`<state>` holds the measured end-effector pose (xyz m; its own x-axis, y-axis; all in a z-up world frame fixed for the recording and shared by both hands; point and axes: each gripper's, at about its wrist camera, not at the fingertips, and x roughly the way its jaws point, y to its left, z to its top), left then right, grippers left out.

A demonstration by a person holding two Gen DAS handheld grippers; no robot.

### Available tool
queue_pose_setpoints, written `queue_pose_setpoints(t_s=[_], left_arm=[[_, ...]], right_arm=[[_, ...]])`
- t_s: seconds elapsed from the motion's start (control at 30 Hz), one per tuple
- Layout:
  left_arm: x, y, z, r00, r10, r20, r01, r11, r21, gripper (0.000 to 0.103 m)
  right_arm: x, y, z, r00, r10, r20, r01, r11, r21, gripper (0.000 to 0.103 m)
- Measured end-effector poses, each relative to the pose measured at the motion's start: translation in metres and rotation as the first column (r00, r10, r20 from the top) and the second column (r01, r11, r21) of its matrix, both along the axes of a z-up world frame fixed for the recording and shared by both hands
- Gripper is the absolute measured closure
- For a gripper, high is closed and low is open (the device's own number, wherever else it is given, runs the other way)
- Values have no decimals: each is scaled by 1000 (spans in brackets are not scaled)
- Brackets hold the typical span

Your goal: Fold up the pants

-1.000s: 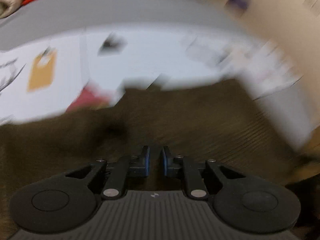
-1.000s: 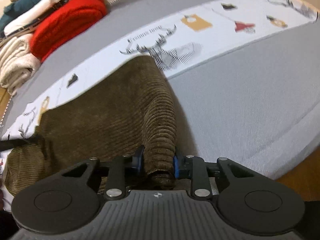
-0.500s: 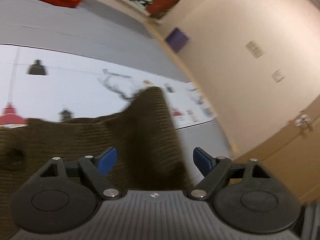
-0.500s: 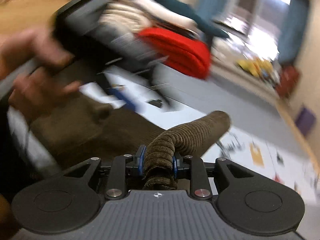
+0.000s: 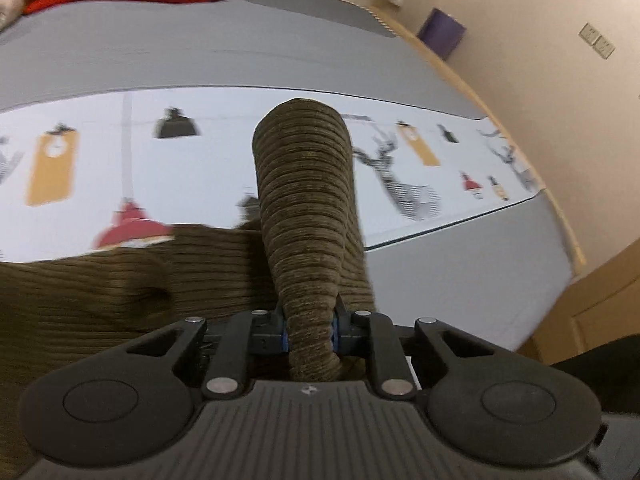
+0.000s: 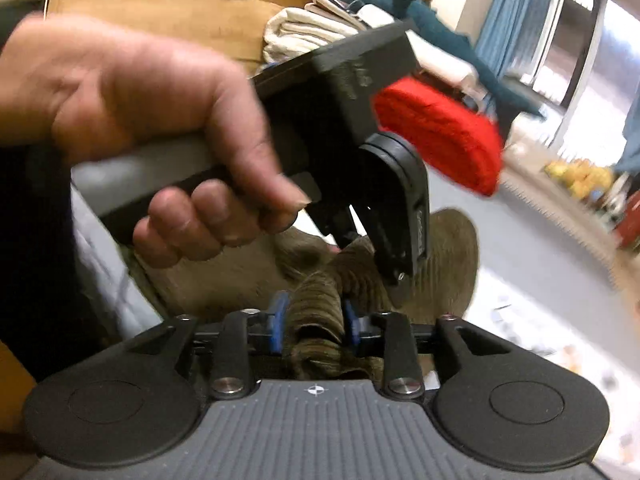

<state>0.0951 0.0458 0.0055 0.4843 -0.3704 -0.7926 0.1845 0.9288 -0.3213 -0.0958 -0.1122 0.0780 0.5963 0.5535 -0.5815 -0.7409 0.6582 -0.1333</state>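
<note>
Brown corduroy pants [image 5: 308, 200] lie on a white printed cloth [image 5: 100, 140] over a grey mattress [image 5: 240, 40]. A raised fold of them runs into my left gripper [image 5: 309, 334], whose jaws are closing, and the blue pads press on the cloth. In the right wrist view, my right gripper [image 6: 313, 322] has the same bunched pants [image 6: 316, 312] between its pads. Its jaws are opening, with the cloth still touching both. Just ahead, a hand [image 6: 140, 120] holds the left gripper [image 6: 394, 272], tips down on the pants.
A folded red knit [image 6: 436, 140] and a stack of pale and teal folded clothes [image 6: 304, 28] sit at the mattress's far end. A wooden shelf [image 6: 180, 4] stands behind. A beige wall with a purple box [image 5: 442, 34] runs along the right.
The left gripper opened wide around the raised pant fold, then closed on it. The right gripper rolled and swung over with its fold, meeting the left gripper.
</note>
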Motion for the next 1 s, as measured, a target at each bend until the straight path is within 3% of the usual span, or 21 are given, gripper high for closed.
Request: queue_pose_setpoints(t_s=[0.1, 0.2, 0.3, 0.43, 0.53, 0.6, 0.63, 0.7, 0.77, 0.87, 1.0], left_arm=[[-7, 32, 6, 999, 49, -3, -49, 998, 37, 84], [-21, 67, 28, 997, 72, 36, -74, 995, 69, 84], [-34, 115, 51, 994, 86, 61, -89, 994, 56, 84], [-46, 190, 67, 985, 160, 70, -167, 978, 127, 84], [-54, 251, 52, 971, 236, 26, -237, 955, 177, 84], [-62, 290, 30, 946, 320, -44, -309, 936, 171, 82], [-65, 305, 18, 929, 358, -91, -340, 925, 171, 76], [-65, 319, 5, 908, 399, -128, -363, 902, 235, 33], [-67, 330, 5, 909, 402, -107, -370, 898, 237, 17], [-61, 338, -5, 895, 416, -161, -401, 908, 119, 17], [-50, 334, -28, 894, 386, -225, -371, 922, 110, 16]], right_arm=[[19, -5, 15, 987, 44, -158, -16, 985, 173, 57], [46, -18, 27, 940, 93, -329, 46, 918, 393, 49], [67, -14, 29, 904, 64, -422, 152, 876, 457, 44], [100, -1, 3, 832, -84, -548, 328, 871, 365, 38], [115, 13, -20, 766, -178, -618, 421, 865, 273, 38], [120, 23, -33, 720, -186, -668, 452, 857, 248, 38], [118, 29, -39, 702, -181, -689, 457, 857, 240, 38], [112, 32, -50, 680, -159, -716, 444, 866, 230, 37], [110, 47, -56, 673, -145, -726, 414, 886, 207, 33], [118, 72, -63, 660, -144, -737, 376, 913, 158, 27], [130, 90, -88, 606, -164, -778, 398, 910, 118, 26]])
